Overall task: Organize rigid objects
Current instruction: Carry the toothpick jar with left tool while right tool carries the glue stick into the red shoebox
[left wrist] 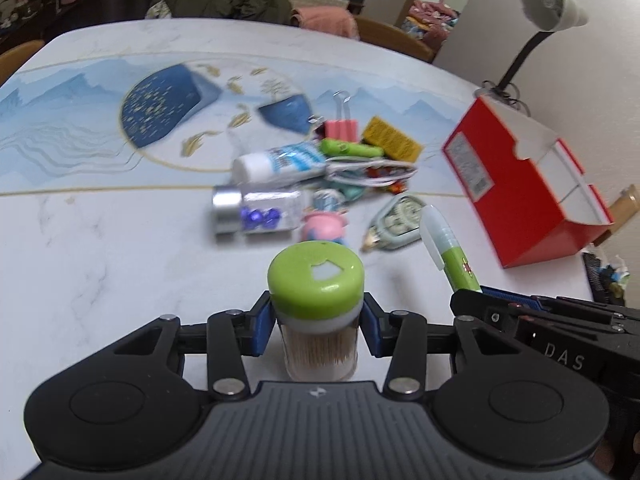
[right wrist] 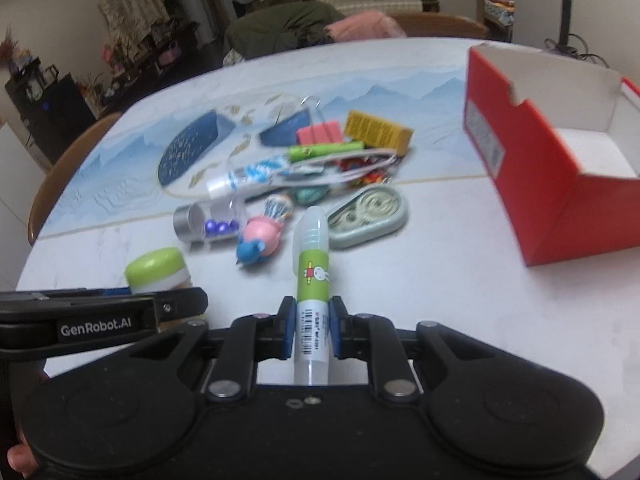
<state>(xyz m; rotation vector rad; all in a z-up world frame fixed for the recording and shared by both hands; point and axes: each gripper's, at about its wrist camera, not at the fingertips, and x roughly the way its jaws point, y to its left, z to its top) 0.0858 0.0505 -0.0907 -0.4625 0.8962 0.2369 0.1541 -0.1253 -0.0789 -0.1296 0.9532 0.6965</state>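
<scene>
Left wrist view shows the left gripper (left wrist: pixel 318 330) clamped on a clear cylindrical toothpick jar with a lime-green plastic cap (left wrist: pixel 317 286), its blue pads (left wrist: pixel 263 326) pressing the jar just under the cap, the jar upright and held over the white marbled table (left wrist: pixel 100 260). Right wrist view shows the right gripper (right wrist: pixel 313 330) closed around a white glue stick with a green cartoon label (right wrist: pixel 313 276), which points forward and away from the fingers. Ahead of both grippers lies the unsorted pile: a clear vial with a silver cap and blue beads (left wrist: pixel 248 210), a white tube with blue print (left wrist: pixel 280 162), a pink binder clip (left wrist: pixel 341 128), a yellow rectangular block (left wrist: pixel 394 138), a pale green correction tape dispenser (right wrist: pixel 368 212) and a pink and blue figurine pen (right wrist: pixel 258 240). Ahead and to the right of the right gripper stands an open red cardboard box with a white interior (right wrist: pixel 560 168); what shows of its inside looks bare. Both hands appear to be in the carry step, each with one item lifted clear of the pile. The next move likely calls for swinging each load rightward over the box's low front edge and lowering before letting go, one hand at a time, since the grippers sit close beside each other and could collide.
</scene>
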